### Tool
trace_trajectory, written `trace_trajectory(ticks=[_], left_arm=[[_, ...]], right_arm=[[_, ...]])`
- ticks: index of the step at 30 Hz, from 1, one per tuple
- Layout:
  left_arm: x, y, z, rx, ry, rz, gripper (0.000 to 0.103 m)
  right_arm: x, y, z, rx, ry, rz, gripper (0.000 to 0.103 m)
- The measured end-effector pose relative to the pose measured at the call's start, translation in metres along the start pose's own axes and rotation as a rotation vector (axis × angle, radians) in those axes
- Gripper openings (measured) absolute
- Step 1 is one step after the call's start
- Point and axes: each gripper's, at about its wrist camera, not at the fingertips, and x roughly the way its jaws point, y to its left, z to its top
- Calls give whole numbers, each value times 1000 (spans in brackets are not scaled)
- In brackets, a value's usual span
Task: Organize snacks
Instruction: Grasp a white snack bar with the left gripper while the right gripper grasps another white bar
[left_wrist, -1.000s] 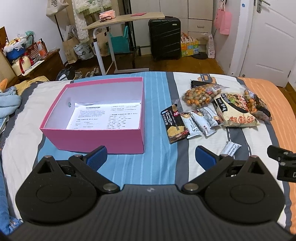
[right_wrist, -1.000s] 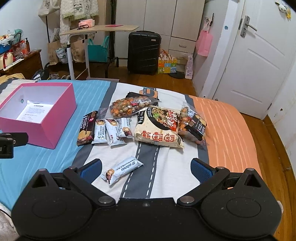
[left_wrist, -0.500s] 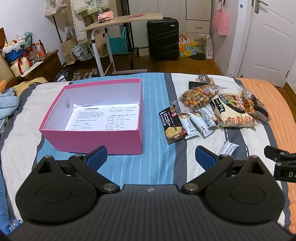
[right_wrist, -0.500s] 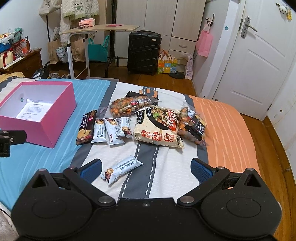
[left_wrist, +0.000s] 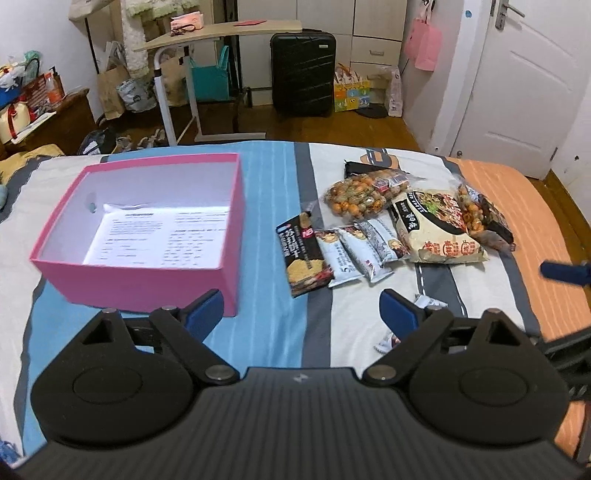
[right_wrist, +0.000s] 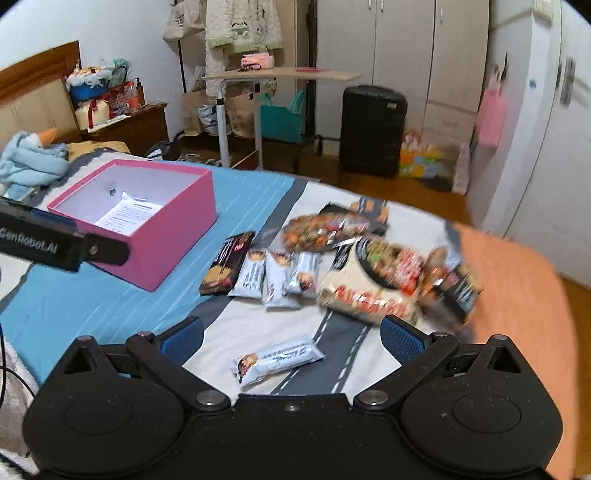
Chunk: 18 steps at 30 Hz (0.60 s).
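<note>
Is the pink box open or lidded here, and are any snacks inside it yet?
Open, with no snacks inside. The pink box has no lid on it, and its white interior holds only a printed sheet.

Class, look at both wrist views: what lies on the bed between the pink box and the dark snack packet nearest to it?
Nothing: between the pink box and the dark snack packet only bare blue-striped bedsheet shows, clearest in the left wrist view.

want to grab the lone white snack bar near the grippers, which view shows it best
The right wrist view: the lone white snack bar lies whole on the bedsheet, unobstructed. In the left wrist view only small bits of it show behind the left gripper.
</note>
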Motion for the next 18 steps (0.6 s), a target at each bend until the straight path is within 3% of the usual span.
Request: trace_trajectory(ticks=[5, 7, 9, 11, 18], left_arm=[[38, -9, -1, 3, 40, -76, 92], [54, -13, 0, 4, 66, -70, 91], [68, -19, 0, 33, 63, -55, 86], [81, -24, 1, 52, 70, -91, 71], [133, -27, 9, -23, 93, -171, 51]], right_arm=[[39, 4, -24, -137, 36, 83, 103], [53, 8, -35, -197, 63, 92, 103], [67, 10, -45, -232, 68, 116, 103], [80, 8, -52, -241, 75, 138, 103], [114, 8, -64, -319, 56, 119, 103]])
